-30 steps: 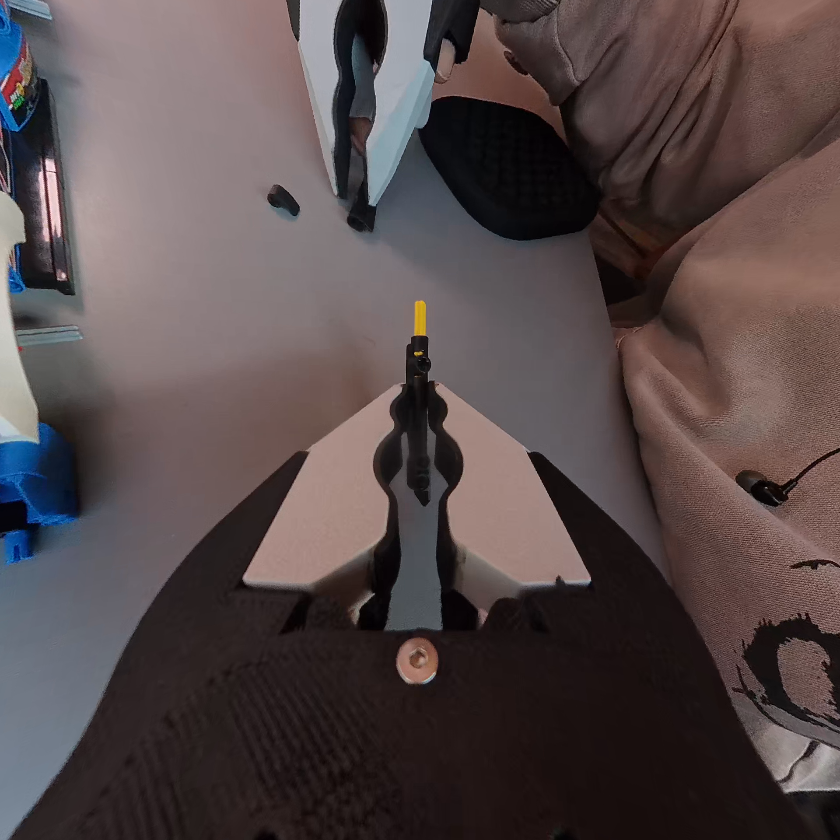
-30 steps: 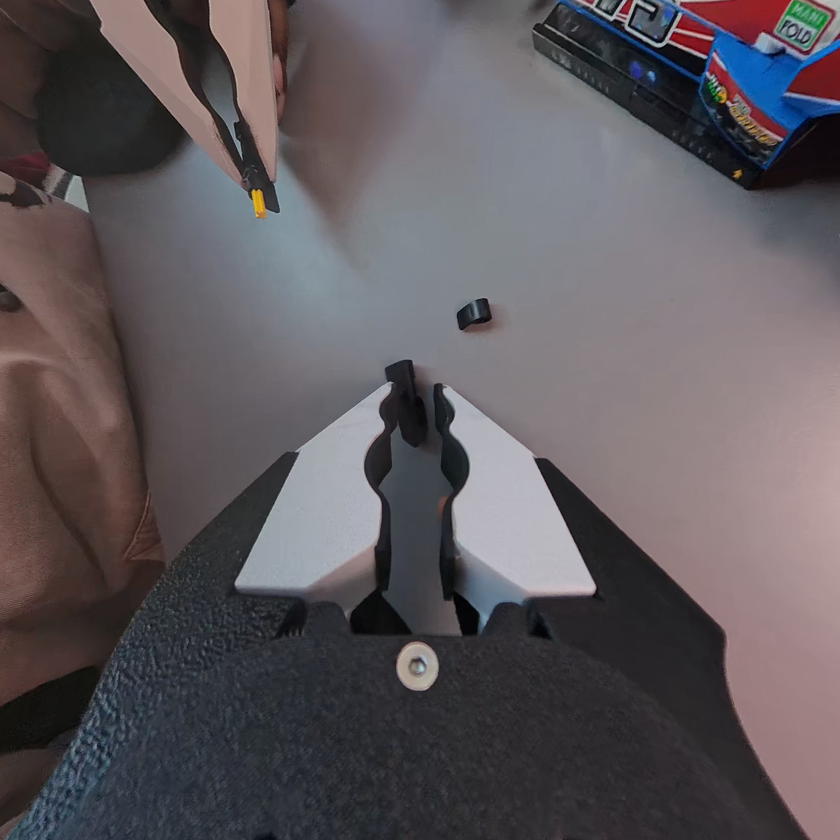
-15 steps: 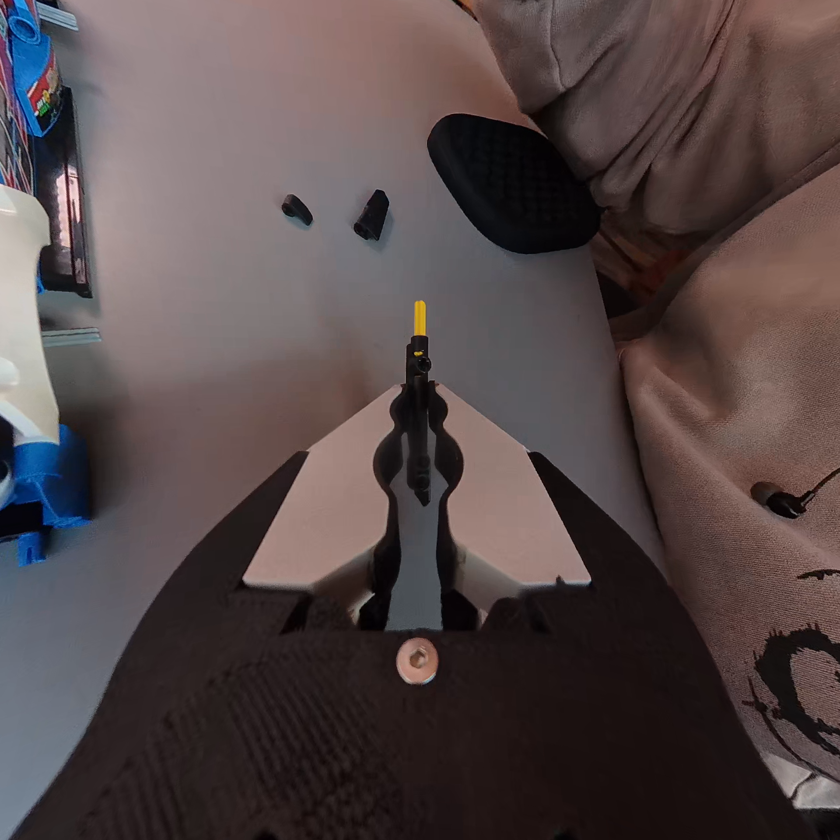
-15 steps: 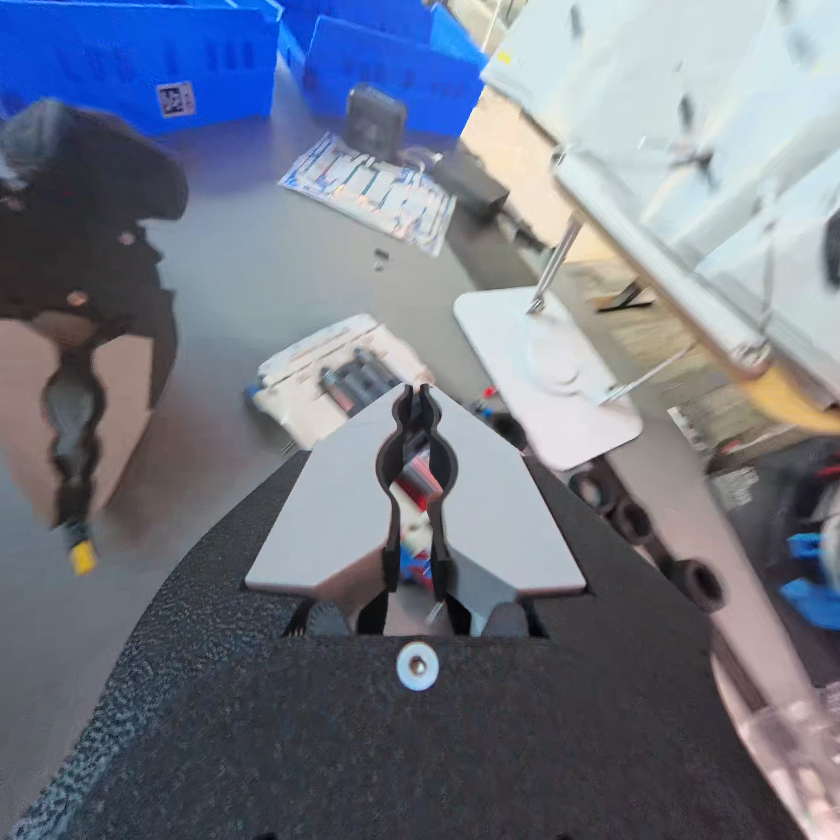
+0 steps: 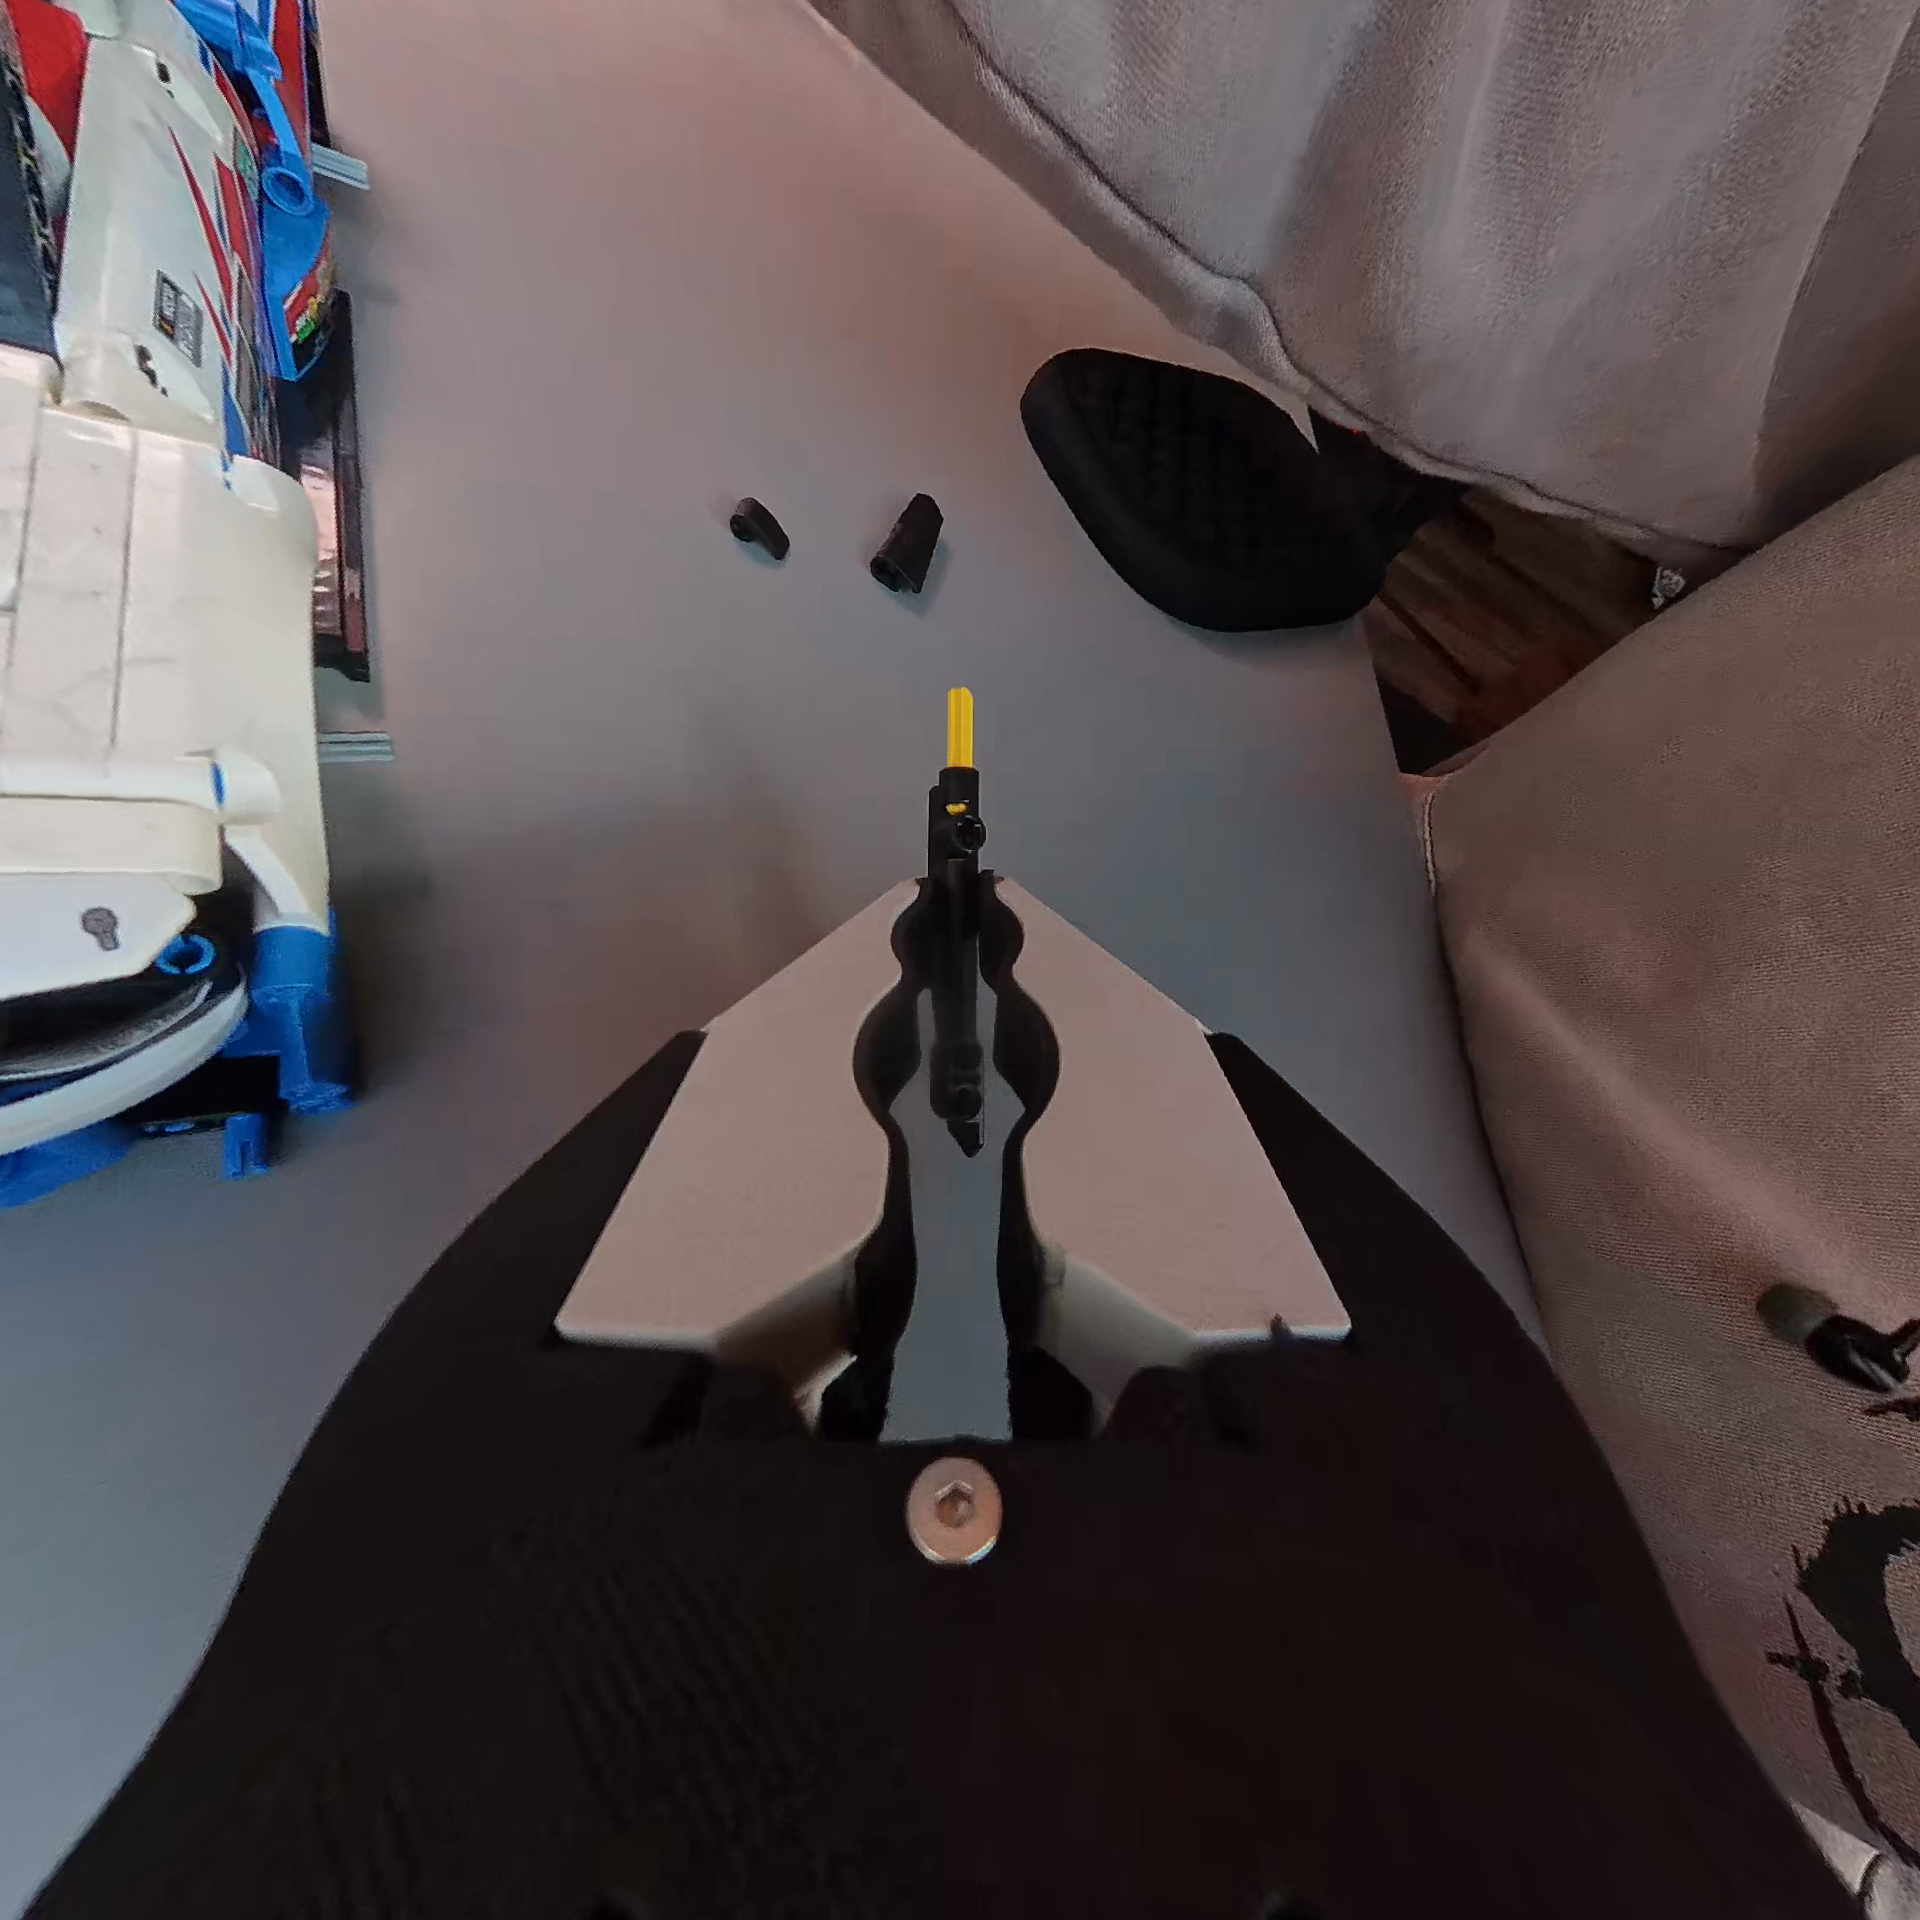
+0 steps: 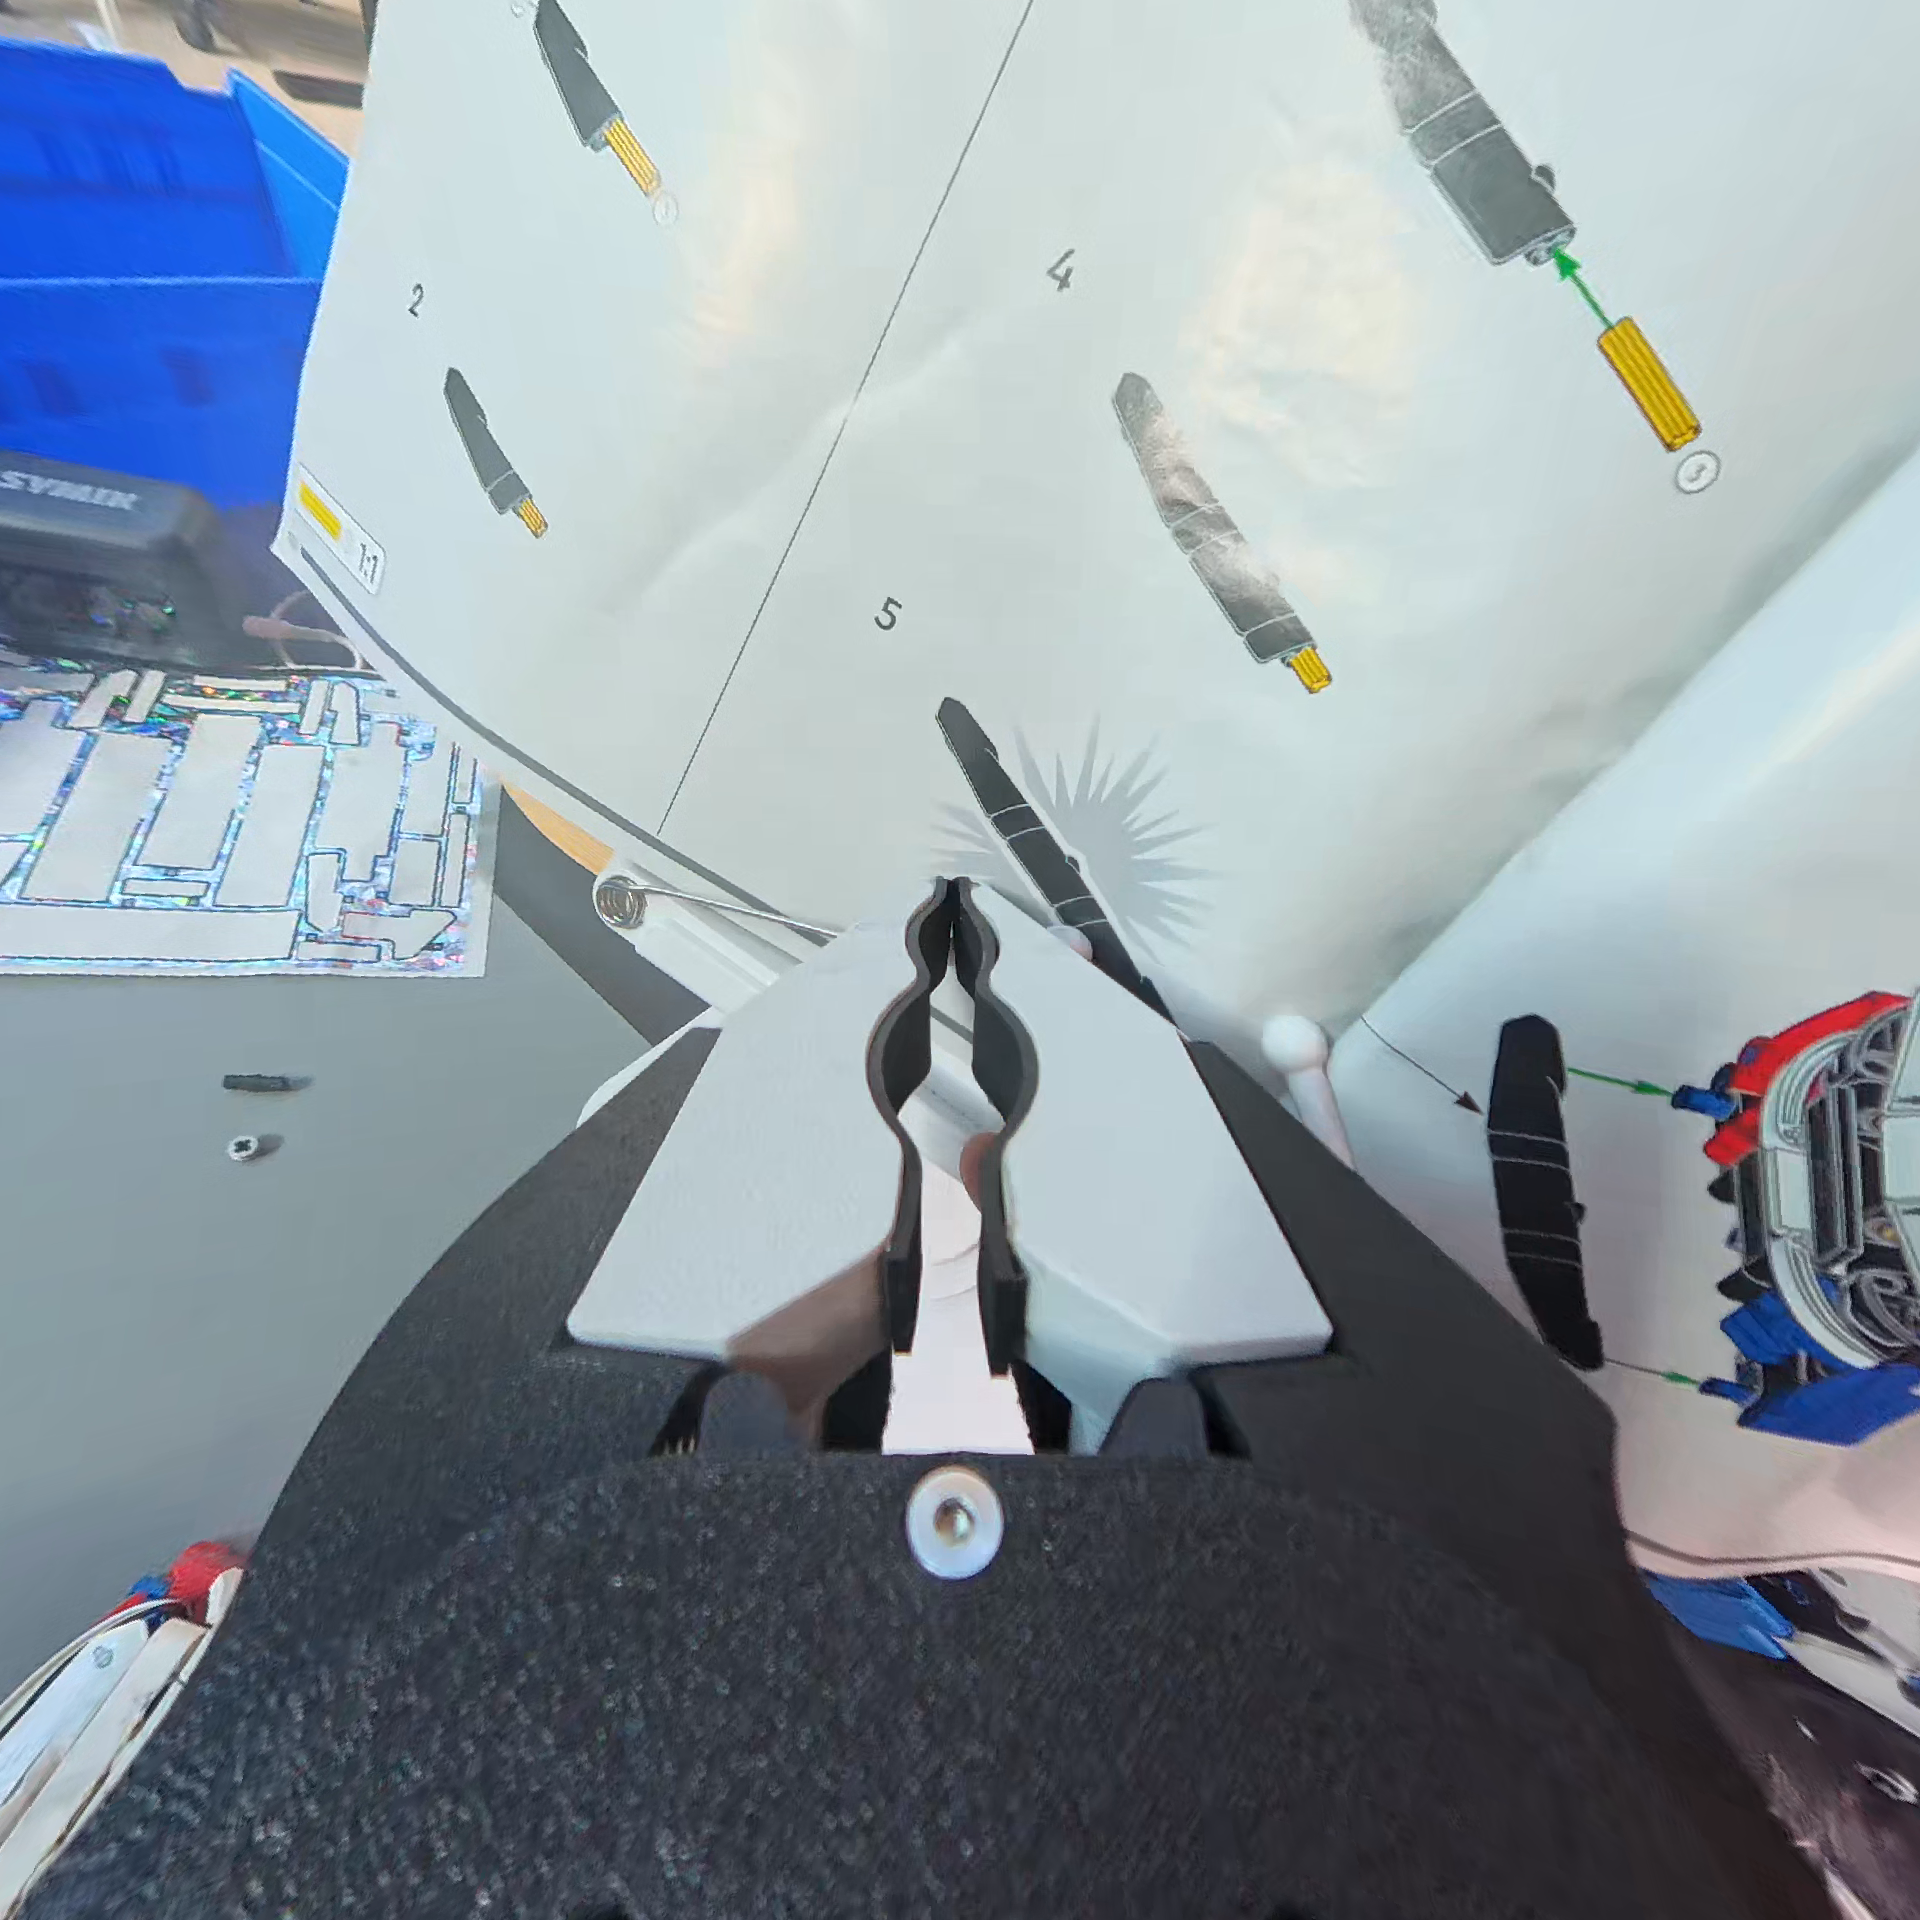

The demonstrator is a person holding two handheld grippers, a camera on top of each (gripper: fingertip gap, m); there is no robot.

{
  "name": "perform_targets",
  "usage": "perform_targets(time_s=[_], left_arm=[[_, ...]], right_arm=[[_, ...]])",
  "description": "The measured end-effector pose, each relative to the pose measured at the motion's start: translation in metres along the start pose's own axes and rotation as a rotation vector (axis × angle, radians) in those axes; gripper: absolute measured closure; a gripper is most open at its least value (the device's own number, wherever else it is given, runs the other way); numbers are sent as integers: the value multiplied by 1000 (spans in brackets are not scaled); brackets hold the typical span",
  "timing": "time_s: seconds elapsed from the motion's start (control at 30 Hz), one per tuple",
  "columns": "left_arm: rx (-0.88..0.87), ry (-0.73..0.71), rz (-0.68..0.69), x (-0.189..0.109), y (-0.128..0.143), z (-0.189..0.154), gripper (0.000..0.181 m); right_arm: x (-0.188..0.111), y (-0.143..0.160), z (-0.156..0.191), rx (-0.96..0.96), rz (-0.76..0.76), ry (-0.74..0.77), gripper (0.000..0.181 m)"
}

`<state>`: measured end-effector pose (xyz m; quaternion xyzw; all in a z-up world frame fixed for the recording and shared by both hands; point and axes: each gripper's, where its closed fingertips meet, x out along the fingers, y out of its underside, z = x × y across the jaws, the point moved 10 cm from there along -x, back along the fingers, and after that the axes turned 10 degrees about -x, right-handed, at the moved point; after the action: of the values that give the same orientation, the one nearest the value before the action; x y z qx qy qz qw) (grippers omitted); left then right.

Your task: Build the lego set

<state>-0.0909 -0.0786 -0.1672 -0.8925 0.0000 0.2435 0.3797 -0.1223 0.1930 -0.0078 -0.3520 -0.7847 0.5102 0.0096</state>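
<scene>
My left gripper (image 5: 956, 883) is shut on a slim black lego piece (image 5: 956, 997) with a yellow axle (image 5: 960, 722) sticking out of its front end. It holds the piece above the grey table. Two small black lego pieces (image 5: 758, 525) (image 5: 907, 540) lie on the table ahead of it. My right gripper (image 6: 953, 888) is shut and empty. It points at the open instruction booklet (image 6: 1039, 416), close to the lower edge of the page. The white, red and blue lego car (image 5: 125, 727) stands at the left of the left wrist view.
A black mesh pad (image 5: 1195, 488) lies by a person's beige clothing (image 5: 1662, 935) on the right. In the right wrist view a sticker sheet (image 6: 229, 821), a blue bin (image 6: 135, 260) and two tiny parts (image 6: 265, 1083) are to the left. The booklet rests on a white stand (image 6: 707, 935). The tips of one gripper are about 40 cm away from the tips of the other.
My right gripper let go of a small black piece on the table, shut, and swung up to face the booklet. My left gripper keeps its grip; the car has come closer at its left.
</scene>
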Motion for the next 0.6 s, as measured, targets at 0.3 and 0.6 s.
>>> perform_targets(time_s=[0.3,0.6], left_arm=[[-2,-4,2,2,1,1,175],[-38,14,-31,-3,-2,4,175]], right_arm=[[-28,10,-4,75,-139,-32,181],[-183,99,28,-17,-298,-602,175]])
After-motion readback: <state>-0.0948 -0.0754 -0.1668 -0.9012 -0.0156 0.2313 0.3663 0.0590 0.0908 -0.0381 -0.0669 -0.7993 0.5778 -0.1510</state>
